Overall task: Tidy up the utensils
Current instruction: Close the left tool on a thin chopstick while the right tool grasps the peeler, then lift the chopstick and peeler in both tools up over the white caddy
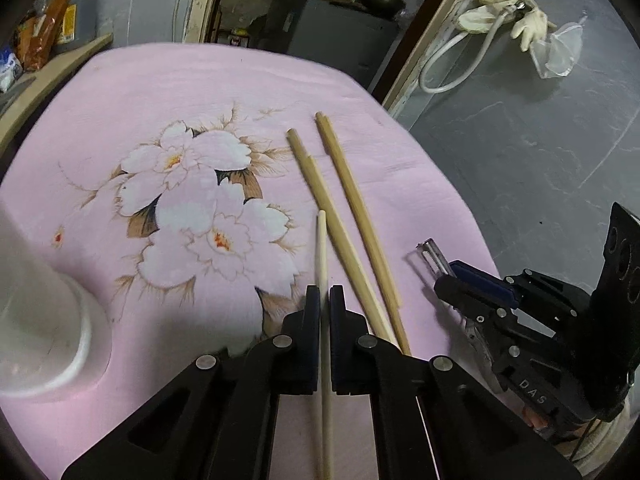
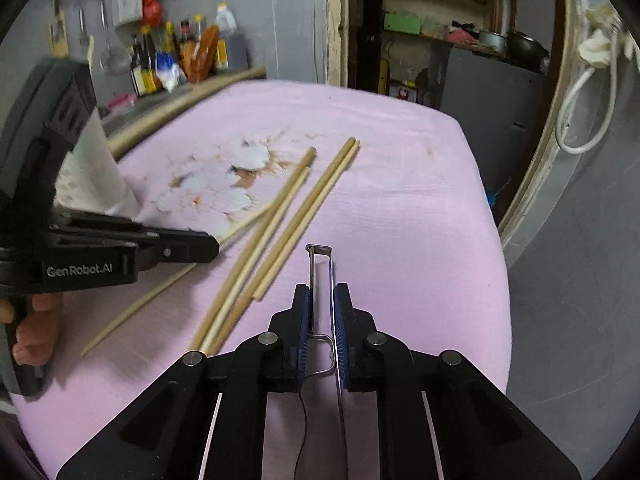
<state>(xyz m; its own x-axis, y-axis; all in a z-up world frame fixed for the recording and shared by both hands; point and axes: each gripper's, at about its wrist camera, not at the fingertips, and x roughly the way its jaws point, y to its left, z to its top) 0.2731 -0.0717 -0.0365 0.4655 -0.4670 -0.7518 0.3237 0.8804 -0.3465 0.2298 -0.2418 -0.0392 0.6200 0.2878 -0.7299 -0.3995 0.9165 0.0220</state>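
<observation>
Left gripper (image 1: 324, 300) pinches one pale chopstick (image 1: 321, 248); my right gripper (image 2: 321, 304) clamps the peeler (image 2: 320, 280) on pink cloth (image 2: 400, 220).

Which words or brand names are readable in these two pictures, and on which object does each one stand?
"GenRobot.AI": white letters on the side of the left tongs.
"DAS": raised letters on the black body of the right tongs.
Labels on the bottles on the shelf: too small and blurred to read.
</observation>
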